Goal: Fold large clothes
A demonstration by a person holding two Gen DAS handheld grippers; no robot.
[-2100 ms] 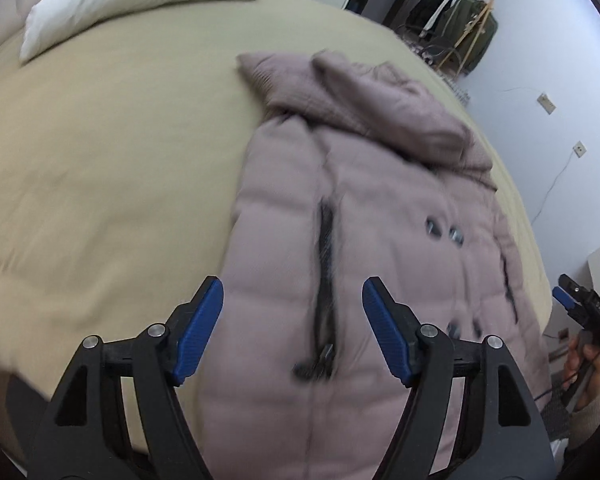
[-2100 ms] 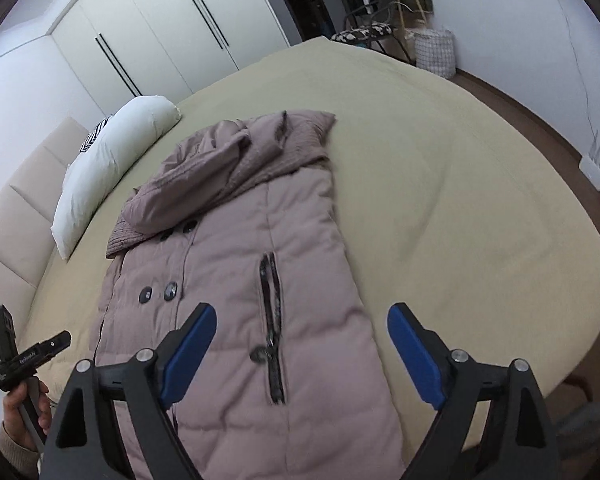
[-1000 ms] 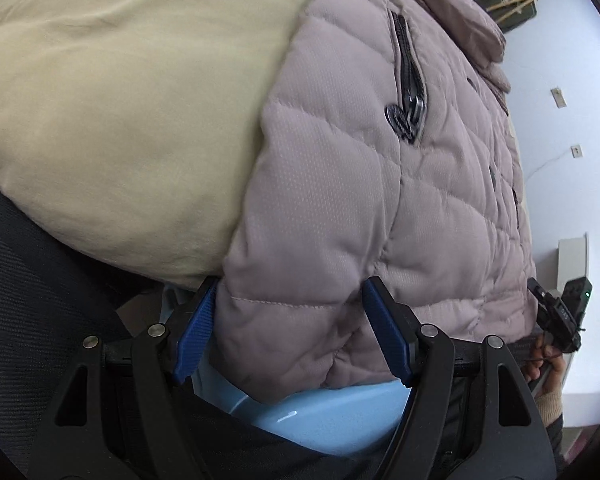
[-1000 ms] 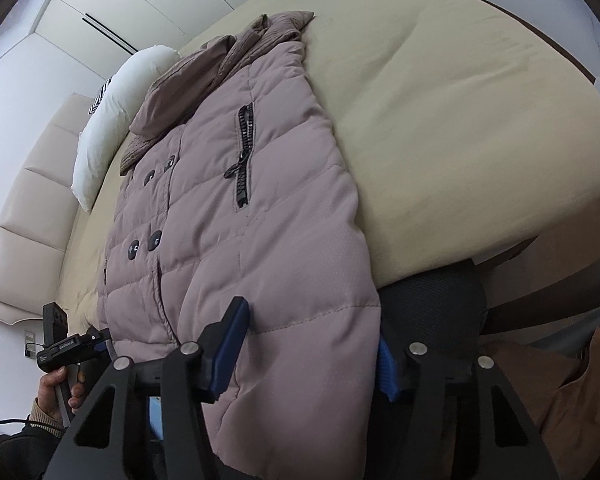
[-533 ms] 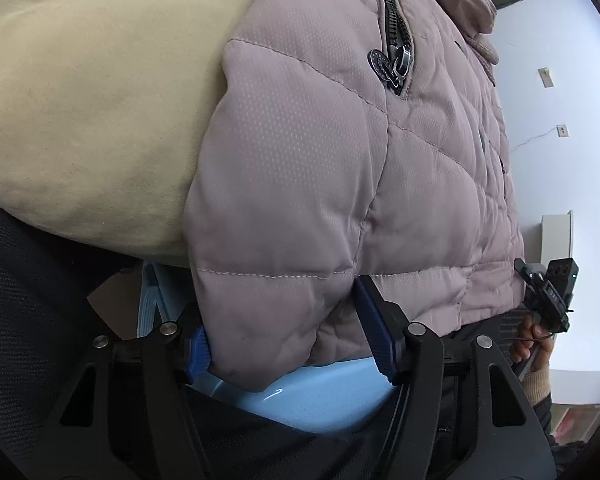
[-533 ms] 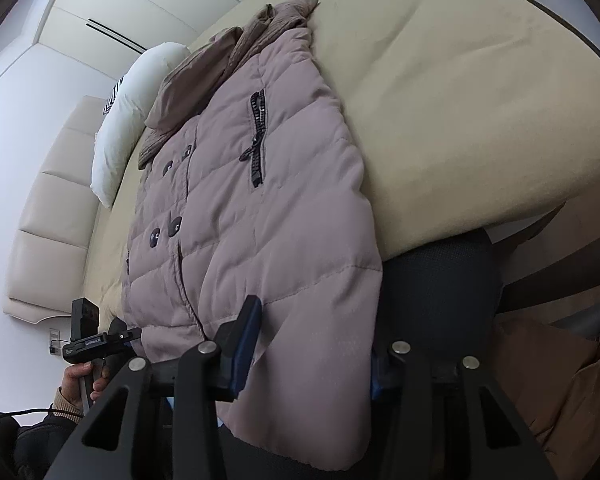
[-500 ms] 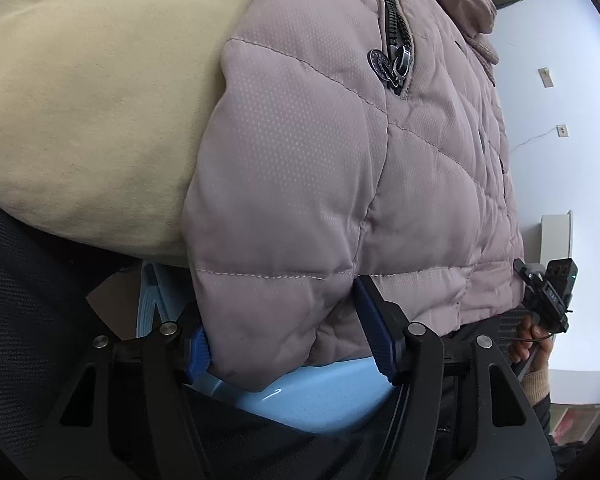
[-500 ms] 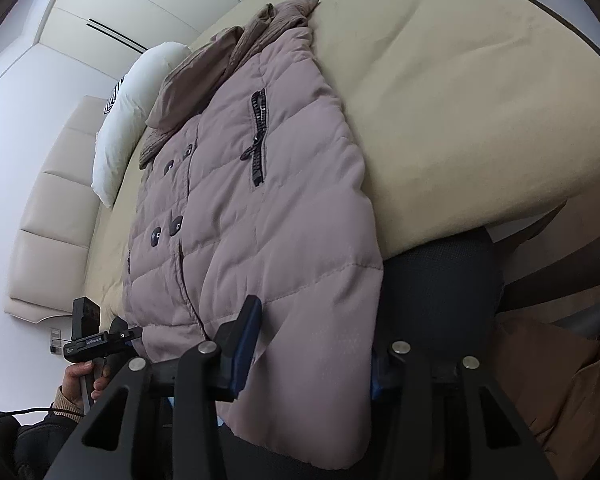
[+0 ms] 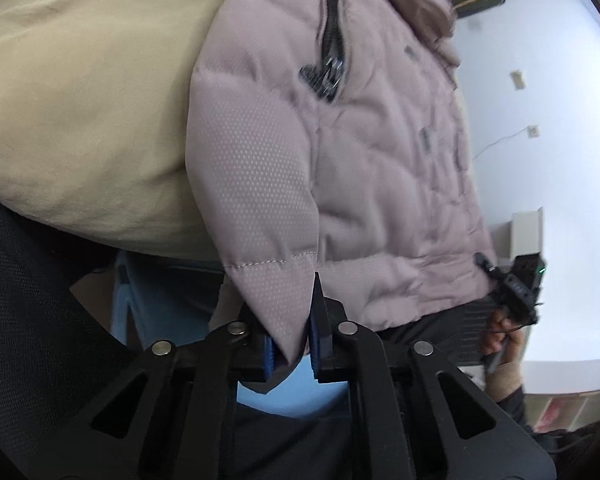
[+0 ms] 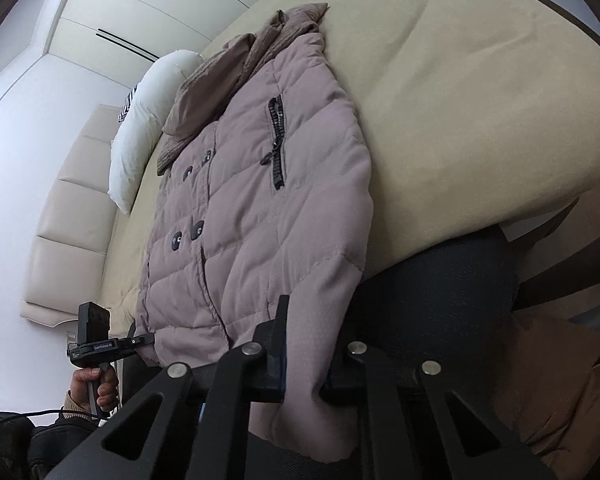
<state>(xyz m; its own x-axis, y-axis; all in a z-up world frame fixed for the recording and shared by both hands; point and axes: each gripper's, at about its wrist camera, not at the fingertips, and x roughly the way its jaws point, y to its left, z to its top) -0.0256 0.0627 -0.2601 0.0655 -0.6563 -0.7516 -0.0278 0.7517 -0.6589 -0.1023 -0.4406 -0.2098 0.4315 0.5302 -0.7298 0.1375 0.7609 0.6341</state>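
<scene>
Mauve quilted coat (image 10: 260, 208) lying face-up on the beige bed (image 10: 480, 112), hem overhanging the near mattress edge. Left gripper (image 9: 290, 354), jaws pinched narrow on one bottom hem corner; right gripper (image 10: 304, 376), jaws likewise clamped on the opposite hem corner. White pillow (image 10: 148, 120) lies beyond the collar, near the padded headboard (image 10: 72, 220). Bare bedspread extends well to the coat's side. A blue object (image 9: 168, 300) sits below the mattress edge; its nature is unclear.

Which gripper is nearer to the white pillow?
Left. The left gripper holds the jacket by the hem corner on the pillow side; the right gripper holds the opposite corner, farther away.
</scene>
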